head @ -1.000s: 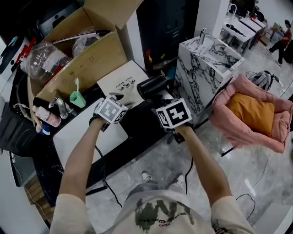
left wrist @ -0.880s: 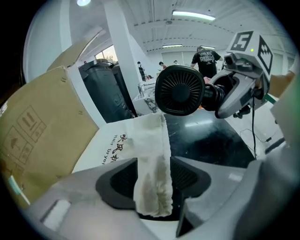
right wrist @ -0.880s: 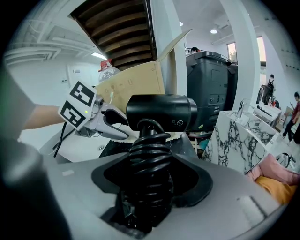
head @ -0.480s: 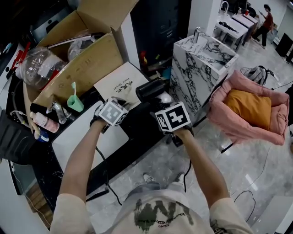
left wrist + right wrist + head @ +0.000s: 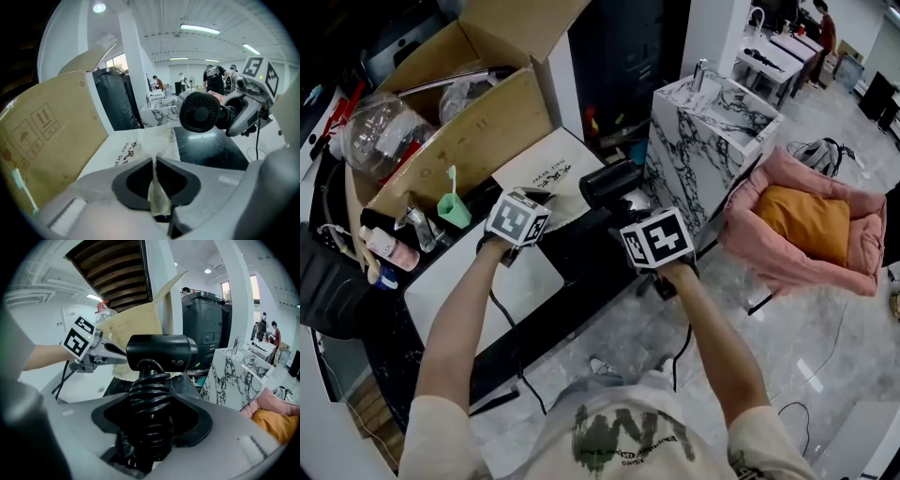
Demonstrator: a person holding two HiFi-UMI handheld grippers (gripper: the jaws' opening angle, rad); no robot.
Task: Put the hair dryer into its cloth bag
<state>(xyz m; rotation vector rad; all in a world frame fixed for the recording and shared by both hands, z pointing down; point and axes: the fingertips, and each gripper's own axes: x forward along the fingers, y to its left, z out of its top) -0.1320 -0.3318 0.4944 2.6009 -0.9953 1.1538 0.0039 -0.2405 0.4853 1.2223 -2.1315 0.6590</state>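
The black hair dryer (image 5: 609,182) hangs over the dark counter, and my right gripper (image 5: 625,212) is shut on its cord-wrapped handle (image 5: 149,399). Its barrel (image 5: 161,351) lies crosswise above the jaws. The cream cloth bag (image 5: 546,172) with printed lettering lies flat on the counter just left of the dryer. My left gripper (image 5: 542,200) has just been closing and now pinches the bag's near edge (image 5: 155,180) between its jaws. In the left gripper view the dryer's round grille (image 5: 201,112) faces me from the right.
An open cardboard box (image 5: 459,120) stands behind the bag, with bottles and a green brush (image 5: 457,203) to its left. A marble block (image 5: 712,117) stands to the right of the counter. A pink pet bed (image 5: 802,225) lies on the floor. People stand far off.
The left gripper has shifted slightly up and left at the bag's edge. The right gripper still holds the dryer in about the same place.
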